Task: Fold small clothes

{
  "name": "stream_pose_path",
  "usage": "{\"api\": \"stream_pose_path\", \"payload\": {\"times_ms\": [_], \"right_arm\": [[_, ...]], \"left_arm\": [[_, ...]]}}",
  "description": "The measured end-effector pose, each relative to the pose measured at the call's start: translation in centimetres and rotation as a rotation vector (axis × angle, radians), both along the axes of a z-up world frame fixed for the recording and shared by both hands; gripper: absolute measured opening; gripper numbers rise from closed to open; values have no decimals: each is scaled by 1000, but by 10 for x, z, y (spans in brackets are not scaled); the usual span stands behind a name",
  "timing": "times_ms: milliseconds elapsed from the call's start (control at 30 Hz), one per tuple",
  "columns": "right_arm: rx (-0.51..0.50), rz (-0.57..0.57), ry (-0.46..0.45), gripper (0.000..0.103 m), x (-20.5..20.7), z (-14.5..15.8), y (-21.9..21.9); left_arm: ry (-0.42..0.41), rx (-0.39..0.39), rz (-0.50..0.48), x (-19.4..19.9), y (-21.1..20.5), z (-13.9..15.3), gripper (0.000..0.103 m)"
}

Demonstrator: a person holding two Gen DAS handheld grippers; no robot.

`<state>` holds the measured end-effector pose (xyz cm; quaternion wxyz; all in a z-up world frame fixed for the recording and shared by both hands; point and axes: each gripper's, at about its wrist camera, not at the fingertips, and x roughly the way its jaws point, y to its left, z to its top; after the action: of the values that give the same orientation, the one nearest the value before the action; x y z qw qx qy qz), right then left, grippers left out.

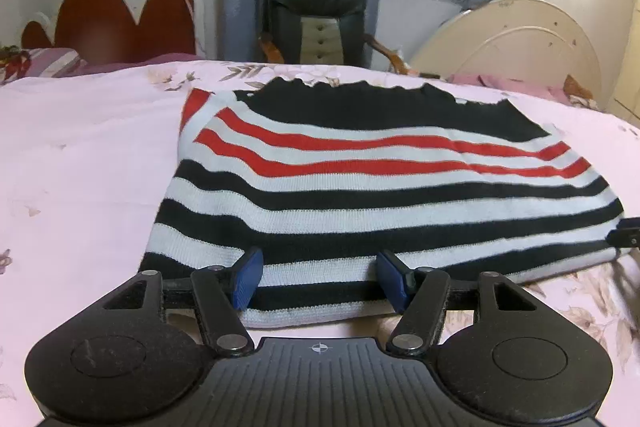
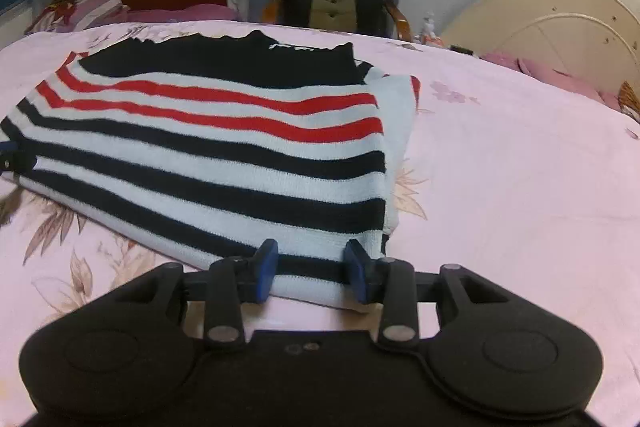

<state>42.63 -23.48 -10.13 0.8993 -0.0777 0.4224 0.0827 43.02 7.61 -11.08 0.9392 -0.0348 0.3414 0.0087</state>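
A black chair (image 1: 318, 23) and a headboard (image 1: 120, 23) stand beyond the bed (image 1: 80, 167). Your striped sweater (image 1: 380, 187) lies flat on it, stripes running left-right. Left gripper (image 1: 320, 281) and right gripper (image 2: 312, 273) are spread, straddling its near hem.
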Motion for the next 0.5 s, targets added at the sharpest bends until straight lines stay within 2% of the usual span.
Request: {"api": "stream_pose_path", "payload": {"times_ms": [67,100,200,500], "right_arm": [[23,-11,-30,36,-5,6,0],[28,-13,-33,36,-6,6,-1],[19,-24,-10,37,-3,-6,-2],[6,-36,2,38,0,-6,2]], "left_arm": [[-22,7,16,-4,0,2,62],[1,8,15,-3,0,-2,62],[4,14,7,-4,1,-7,62],[14,25,-8,-2,1,-8,63]]}}
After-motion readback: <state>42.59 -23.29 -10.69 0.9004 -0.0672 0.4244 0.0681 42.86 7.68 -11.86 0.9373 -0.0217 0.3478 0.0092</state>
